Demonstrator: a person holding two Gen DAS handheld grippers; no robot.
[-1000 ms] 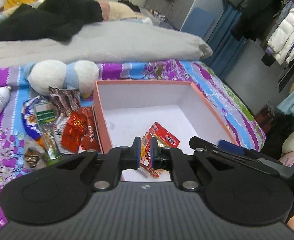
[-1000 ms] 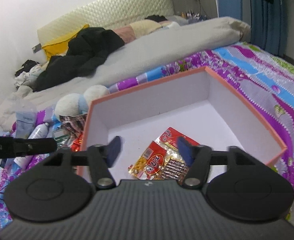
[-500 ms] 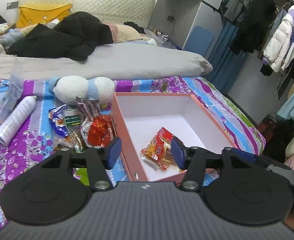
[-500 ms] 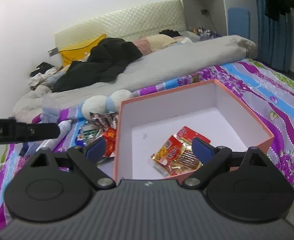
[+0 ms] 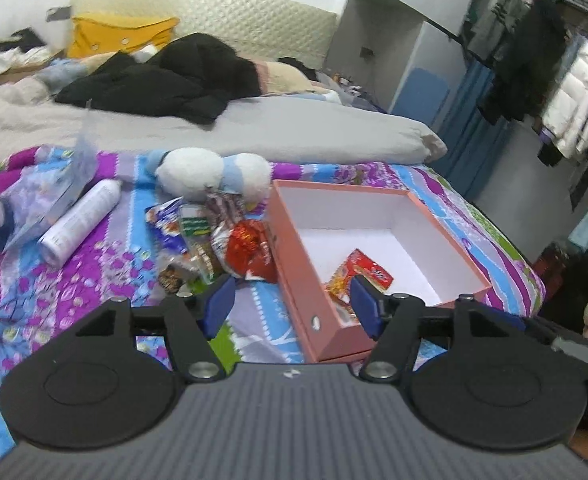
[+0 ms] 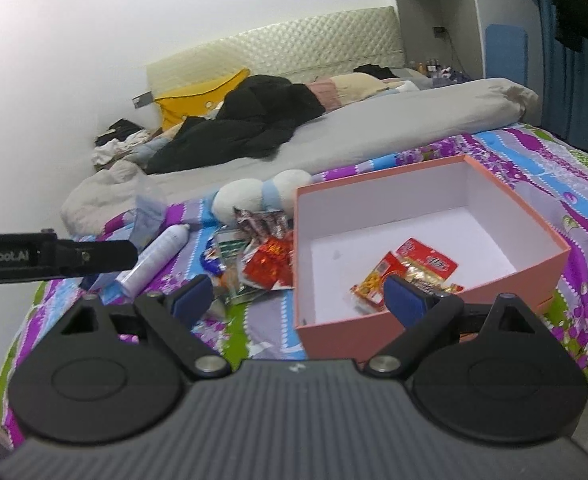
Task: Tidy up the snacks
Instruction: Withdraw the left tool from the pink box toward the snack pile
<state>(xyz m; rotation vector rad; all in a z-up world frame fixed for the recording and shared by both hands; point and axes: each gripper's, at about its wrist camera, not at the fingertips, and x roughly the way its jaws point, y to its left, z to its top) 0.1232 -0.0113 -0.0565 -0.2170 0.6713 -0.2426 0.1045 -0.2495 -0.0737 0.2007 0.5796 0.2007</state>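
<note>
Both claws are up and clear of the pink box (image 5: 294,292), and neither one is carrying anything. The left gripper (image 5: 289,306) has just been opening its jaws, with nothing between the pads; the right gripper (image 6: 300,296) has spread wide too, also empty. A couple of red packets (image 6: 406,276) already lie flat in the box, near its front wall. What's left is the snack pile (image 5: 221,240) on the purple bedspread (image 5: 73,272), tight against the box's left wall. From the left claw that heap sits at about eleven o'clock and close; from the right claw also eleven, but farther off. My call: the left hand is the nearer. The pile runs lengthwise toward twelve o'clock, alongside the box.
</note>
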